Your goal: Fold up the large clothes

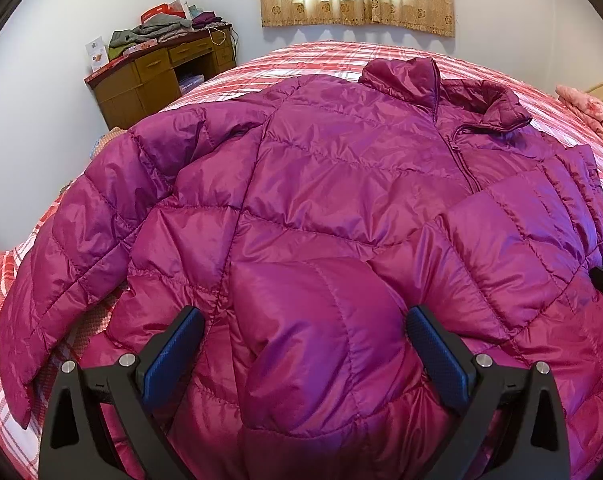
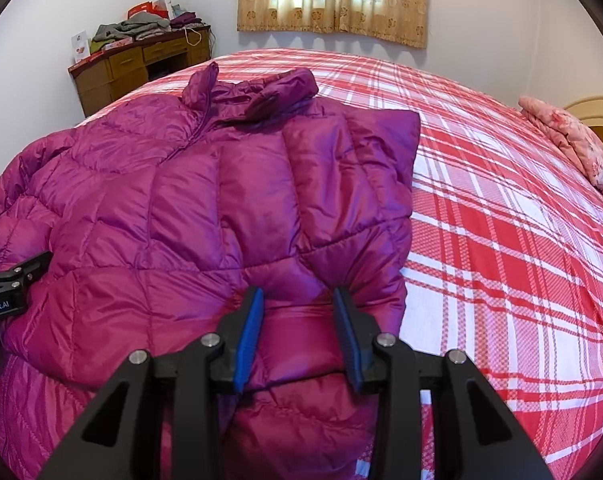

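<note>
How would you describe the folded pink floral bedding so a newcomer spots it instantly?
Start at the large bed with the red-and-white plaid cover. Follow it to its far right edge, away from the magenta quilted puffer jacket. The folded pink floral bedding lies there: pale, printed and matte, not shiny.

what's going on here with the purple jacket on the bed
A person is folding a magenta puffer jacket spread on a red plaid bed, using a handheld claw in each hand. The right claw is pinched on the jacket near its bottom edge, where one sleeve is already folded over the front. The left claw stands wide open around a puffy bulge of fabric without pressing it. The other sleeve still lies spread out to the side.
</note>
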{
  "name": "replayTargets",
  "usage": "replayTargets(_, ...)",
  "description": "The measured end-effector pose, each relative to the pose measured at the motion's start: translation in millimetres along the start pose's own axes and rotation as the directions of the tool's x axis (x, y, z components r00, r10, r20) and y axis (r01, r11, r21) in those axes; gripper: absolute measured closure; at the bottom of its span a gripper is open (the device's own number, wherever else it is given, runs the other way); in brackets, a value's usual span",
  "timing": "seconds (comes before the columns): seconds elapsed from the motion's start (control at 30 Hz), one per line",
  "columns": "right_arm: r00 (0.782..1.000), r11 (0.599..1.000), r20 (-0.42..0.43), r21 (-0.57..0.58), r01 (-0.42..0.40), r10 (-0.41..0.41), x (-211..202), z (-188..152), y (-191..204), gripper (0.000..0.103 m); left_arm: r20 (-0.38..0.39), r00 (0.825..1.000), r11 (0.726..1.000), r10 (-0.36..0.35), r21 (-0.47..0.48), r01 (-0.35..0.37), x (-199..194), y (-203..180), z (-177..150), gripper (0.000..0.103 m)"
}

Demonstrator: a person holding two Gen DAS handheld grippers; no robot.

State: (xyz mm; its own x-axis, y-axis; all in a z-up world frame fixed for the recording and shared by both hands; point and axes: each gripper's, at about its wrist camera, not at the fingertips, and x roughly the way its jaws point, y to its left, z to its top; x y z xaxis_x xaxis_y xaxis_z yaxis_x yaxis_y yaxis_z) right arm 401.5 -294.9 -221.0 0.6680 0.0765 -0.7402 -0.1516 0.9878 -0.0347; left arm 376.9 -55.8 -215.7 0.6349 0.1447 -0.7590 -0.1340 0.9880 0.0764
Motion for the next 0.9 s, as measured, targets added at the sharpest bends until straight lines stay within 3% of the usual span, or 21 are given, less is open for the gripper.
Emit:
replayTargets(0.1,1.000,1.000,-0.013,-0.016,0.017,-0.017,-2,3,2,0.058,-0.034,0.999,0.999,-0.032,0.024,0.033,-5,8,9,0.001)
replayTargets(0.17,0.999,0.999,-0.009,-0.001,0.051,-0.051,-16,3,-1,0.038,0.015,0.999,0.999,-0.036,-0.020,0.036,-31,34,15,0.001)
replayTargets(0.2,0.997,0.997,0.016,0.025,0.070,-0.071,-27,1,-3,0.019,0.054,0.997,0.998,-0.051,-0.044,0.053,-46,49,17,0.001)
replayTargets(0.23,0.995,0.996,0.070,0.061,0.071,-0.075,-45,-3,-6,0.005,0.082,0.995,0.997,-0.055,-0.057,0.060,-57,62,18,0.001)
replayTargets(0.27,0.993,0.995,0.101,0.079,0.058,-0.066,-56,-7,-7,0.004,0.122,0.992,0.996,-0.032,-0.073,0.042,-74,87,17,0.001)
replayTargets(0.37,0.993,0.997,0.115,0.070,0.031,-0.039,-80,-21,-4,0.004,0.140,0.988,0.991,0.070,-0.122,-0.053,-87,149,12,0.001)
replayTargets(0.43,0.991,0.998,0.122,0.034,0.045,-0.049,-88,-31,2,0.004,0.090,0.986,0.977,0.139,-0.172,-0.122,-79,192,7,0.001)
replayTargets(0.5,0.991,0.999,0.123,0.011,0.050,-0.051,-92,-40,7,0.004,-0.007,0.982,0.950,0.186,-0.254,-0.182,-61,241,-4,0.001)
replayTargets(0.6,0.991,0.999,0.126,0.005,0.042,-0.042,-93,-48,12,0.004,-0.098,0.987,0.916,0.131,-0.368,-0.158,-41,284,-24,0.001)
replayTargets(0.67,0.991,0.999,0.125,0.010,0.037,-0.038,-94,-53,15,0.004,-0.129,0.990,0.901,0.056,-0.420,-0.106,-28,297,-34,0.001)
replayTargets(0.73,0.991,0.999,0.126,0.015,0.043,-0.045,-95,-56,18,0.004,-0.097,0.992,0.912,0.077,-0.395,-0.109,-30,289,-35,0.001)
replayTargets(0.77,0.991,0.999,0.128,0.013,0.047,-0.048,-96,-57,20,0.004,-0.086,0.995,0.922,0.054,-0.377,-0.083,-29,283,-32,0.001)
replayTargets(0.8,0.990,0.999,0.129,0.012,0.051,-0.052,-96,-58,21,0.004,-0.079,0.996,0.926,0.034,-0.373,-0.061,-28,277,-30,0.005)
replayTargets(0.87,0.989,0.998,0.135,0.013,0.057,-0.059,-99,-60,20,0.004,-0.070,0.997,0.937,0.033,-0.344,-0.055,-26,266,-28,0.032)
replayTargets(0.9,0.989,0.998,0.138,0.017,0.059,-0.061,-100,-61,20,0.004,-0.078,0.996,0.951,0.039,-0.303,-0.061,-23,257,-25,0.055)
